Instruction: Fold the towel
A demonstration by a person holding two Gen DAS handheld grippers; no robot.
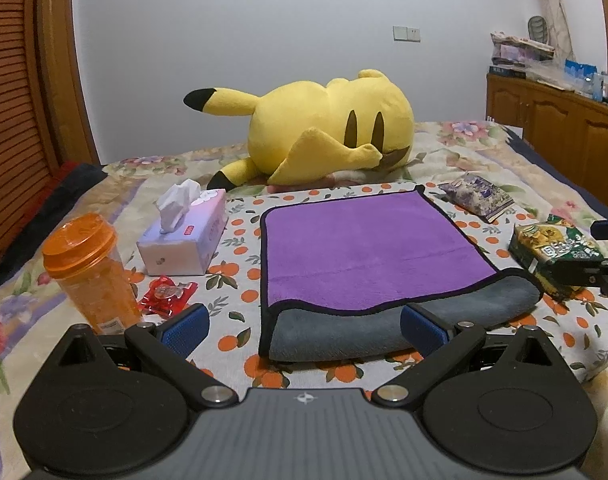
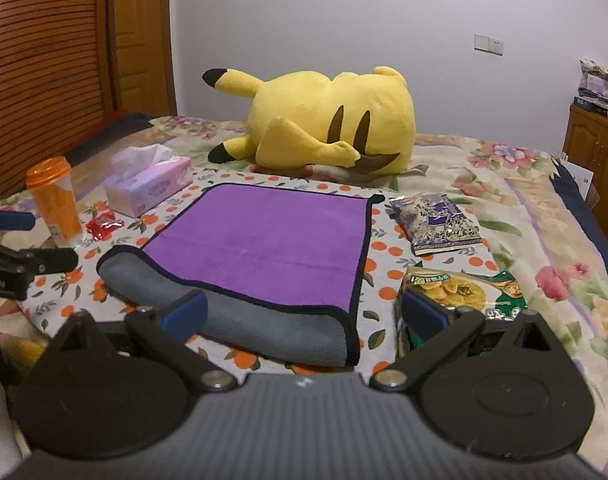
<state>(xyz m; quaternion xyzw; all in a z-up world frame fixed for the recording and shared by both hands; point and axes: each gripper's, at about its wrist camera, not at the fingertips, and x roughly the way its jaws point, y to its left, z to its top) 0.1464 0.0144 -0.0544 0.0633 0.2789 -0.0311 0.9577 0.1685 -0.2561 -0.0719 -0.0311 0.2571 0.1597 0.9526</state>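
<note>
Hiding part of towel [image 1: 368, 248] fold edge: both claws, L [image 1: 304, 326] & R [image 2: 304, 314], wide.

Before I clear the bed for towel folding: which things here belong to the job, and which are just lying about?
Job: towel; left gripper; right gripper, both open.

Lying about: yellow plush toy; tissue box; orange bottle; red wrapper; purple snack bag; green chip bag.

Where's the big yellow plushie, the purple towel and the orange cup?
yellow plushie [image 1: 328, 120]: left wrist view, on its round back.
purple towel [image 1: 368, 248]: left wrist view, middle of the purple top layer.
orange cup [image 2: 58, 204]: right wrist view, on its side.
</note>
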